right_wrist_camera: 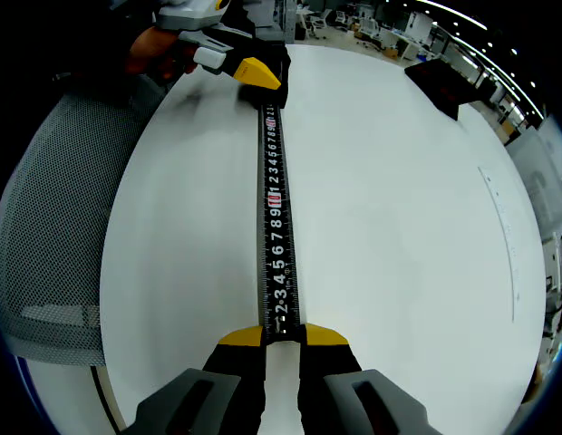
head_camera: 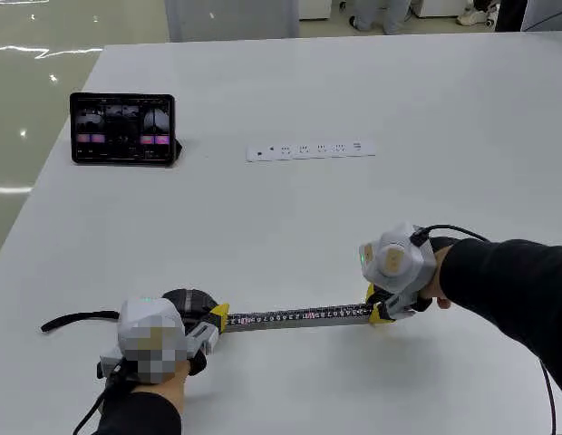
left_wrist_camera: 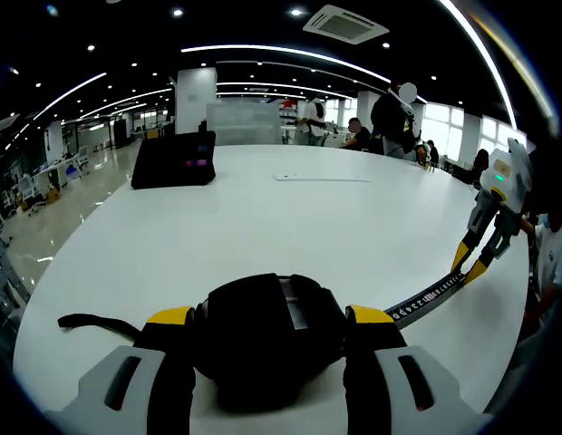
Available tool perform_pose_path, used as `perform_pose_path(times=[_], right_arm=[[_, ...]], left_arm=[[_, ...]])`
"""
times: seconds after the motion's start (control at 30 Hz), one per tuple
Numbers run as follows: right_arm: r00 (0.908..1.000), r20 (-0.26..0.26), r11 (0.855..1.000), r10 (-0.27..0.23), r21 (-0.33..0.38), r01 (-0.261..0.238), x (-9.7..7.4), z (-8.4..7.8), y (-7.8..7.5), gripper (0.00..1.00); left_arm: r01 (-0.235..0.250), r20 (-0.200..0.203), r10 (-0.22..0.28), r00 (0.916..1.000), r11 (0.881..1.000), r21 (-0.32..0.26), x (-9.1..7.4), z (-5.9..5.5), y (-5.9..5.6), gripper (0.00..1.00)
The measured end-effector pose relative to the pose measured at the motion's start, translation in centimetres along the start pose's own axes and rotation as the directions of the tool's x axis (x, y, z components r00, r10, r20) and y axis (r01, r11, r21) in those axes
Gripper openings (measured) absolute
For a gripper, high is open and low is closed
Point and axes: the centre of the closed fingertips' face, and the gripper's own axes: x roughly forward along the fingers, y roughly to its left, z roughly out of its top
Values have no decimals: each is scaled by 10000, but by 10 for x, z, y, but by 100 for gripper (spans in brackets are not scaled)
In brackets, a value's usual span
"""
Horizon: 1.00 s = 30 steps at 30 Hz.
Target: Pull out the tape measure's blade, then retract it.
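Observation:
A black tape measure case [head_camera: 192, 306] lies on the white table near the front left, and my left gripper [head_camera: 211, 322] is shut on it; the case [left_wrist_camera: 267, 337] bulges between the yellow-tipped jaws in the left gripper view. Its dark blade [head_camera: 299, 316] with printed numbers runs out to the right, low over the table. My right gripper [head_camera: 379, 306] is shut on the blade's end. In the right gripper view the blade [right_wrist_camera: 276, 227] stretches from that gripper [right_wrist_camera: 283, 333] to the case [right_wrist_camera: 268, 65]. A black wrist strap [head_camera: 77, 319] trails left of the case.
A black tablet [head_camera: 123, 128] stands at the back left with its screen lit. A white power strip [head_camera: 308, 149] lies at the table's middle back. The table's front edge is close to both hands. People stand behind the far side of the table in the left gripper view.

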Motion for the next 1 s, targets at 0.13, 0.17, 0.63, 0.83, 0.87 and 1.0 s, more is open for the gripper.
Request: perform_pose_path(times=[0.13, 0.17, 0.63, 0.83, 0.87, 1.0], right_arm=[[10000, -26, 10000, 19, 23, -19, 0, 1, 0, 9], [10000, -42, 10000, 29, 12, -29, 0, 1, 0, 9], [9999, -115, 9988, -34, 492, 40, -1, 1, -1, 9], [9998, -166, 9972, -62, 738, 74, -1, 2, -1, 9], [9998, -171, 9972, -75, 743, 87, -1, 2, -1, 10], [9998, -183, 9960, -96, 885, 112, 0, 3, -1, 10]], left_arm=[[1, -122, -1, 9999, 10000, 20, 0, -2, 0, 61], [22, -125, -21, 9999, 10000, 24, 0, -2, 0, 61], [130, -444, -129, 9989, 9999, 28, 1, -4, -1, 61], [203, -555, -202, 9983, 9998, 11, 1, -4, 0, 61], [205, -594, -205, 9980, 9998, 3, 1, -4, 0, 61], [193, -664, -194, 9976, 9998, -20, 0, -5, -1, 61]])
